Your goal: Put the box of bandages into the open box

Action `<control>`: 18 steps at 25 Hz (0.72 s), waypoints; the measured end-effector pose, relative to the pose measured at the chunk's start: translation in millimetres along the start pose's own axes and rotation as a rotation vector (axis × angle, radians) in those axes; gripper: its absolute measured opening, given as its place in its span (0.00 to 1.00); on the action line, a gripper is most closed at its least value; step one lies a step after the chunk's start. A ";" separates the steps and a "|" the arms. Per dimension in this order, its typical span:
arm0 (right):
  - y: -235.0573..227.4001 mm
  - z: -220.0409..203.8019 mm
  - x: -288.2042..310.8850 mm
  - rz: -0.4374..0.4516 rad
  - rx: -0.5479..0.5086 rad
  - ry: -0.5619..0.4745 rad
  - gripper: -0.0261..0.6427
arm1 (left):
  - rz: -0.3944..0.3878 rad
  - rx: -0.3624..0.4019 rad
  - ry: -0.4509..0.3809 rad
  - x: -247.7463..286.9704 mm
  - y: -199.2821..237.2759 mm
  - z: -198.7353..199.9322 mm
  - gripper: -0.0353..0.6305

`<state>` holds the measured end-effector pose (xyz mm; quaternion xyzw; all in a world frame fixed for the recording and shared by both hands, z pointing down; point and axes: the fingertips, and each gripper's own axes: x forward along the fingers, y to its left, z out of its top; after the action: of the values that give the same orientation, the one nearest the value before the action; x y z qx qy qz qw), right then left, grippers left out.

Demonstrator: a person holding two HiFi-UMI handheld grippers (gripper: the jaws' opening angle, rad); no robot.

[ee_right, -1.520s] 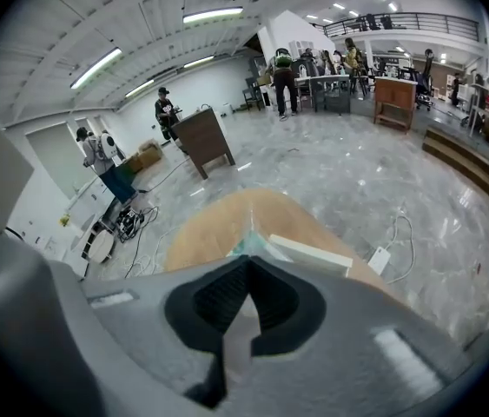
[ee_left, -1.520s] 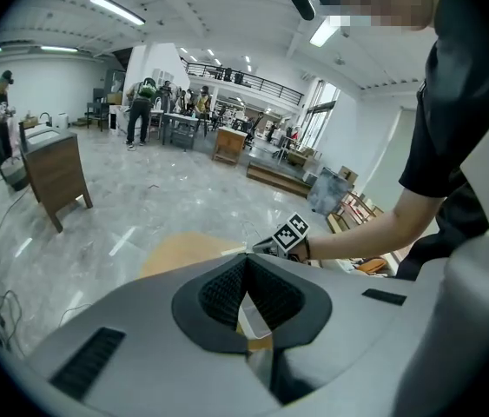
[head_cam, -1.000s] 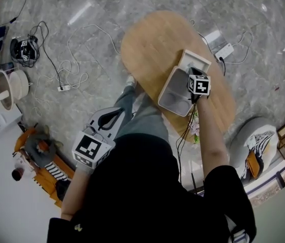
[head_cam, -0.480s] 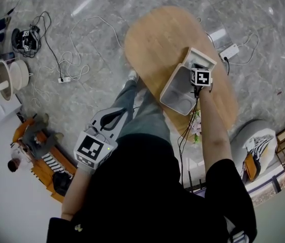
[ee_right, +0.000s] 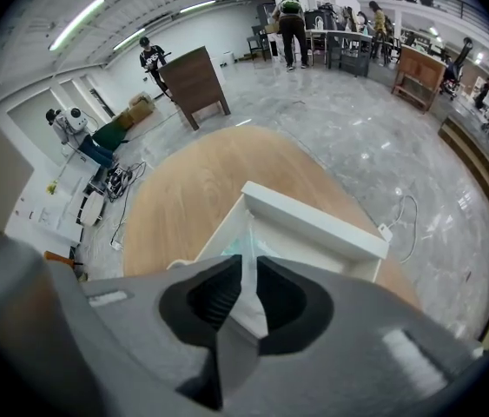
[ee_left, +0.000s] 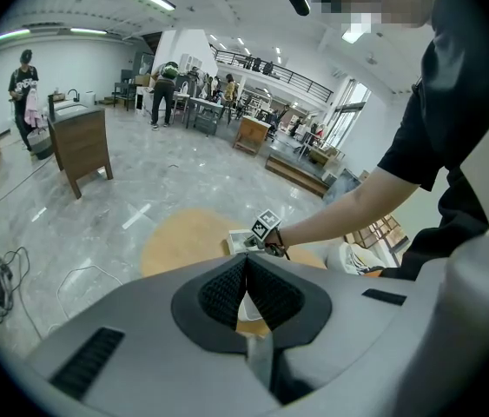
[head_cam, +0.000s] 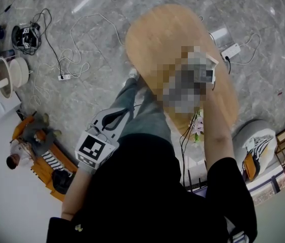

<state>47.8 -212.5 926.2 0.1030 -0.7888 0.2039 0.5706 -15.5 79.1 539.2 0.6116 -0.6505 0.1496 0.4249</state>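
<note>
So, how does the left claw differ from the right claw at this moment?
The left claw is shut and empty; the right claw has just been opening, with a thin pale thing, probably the box of bandages, in its gap. The left claw hangs by the person's thigh, off the table; the right claw points down into the open box. Both are grey.
</note>
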 end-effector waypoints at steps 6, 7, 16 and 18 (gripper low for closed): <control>0.3 -0.7 -6.1 -0.008 0.003 -0.006 0.19 | -0.014 0.011 -0.009 -0.1 -2.8 0.9 0.07; 0.7 -0.8 -7.7 -0.010 0.005 -0.009 0.19 | -0.016 0.015 -0.011 -0.6 -3.3 0.9 0.07; 7.6 6.4 -30.8 -0.030 0.027 -0.057 0.19 | -0.029 0.037 -0.040 -7.2 -1.9 4.4 0.07; 13.3 10.4 -41.0 -0.036 0.022 -0.083 0.19 | -0.034 0.042 -0.047 -9.1 -1.4 5.4 0.07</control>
<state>47.1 -208.1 882.1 0.1318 -0.8077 0.1982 0.5395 -17.2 81.1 528.8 0.6346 -0.6466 0.1415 0.3990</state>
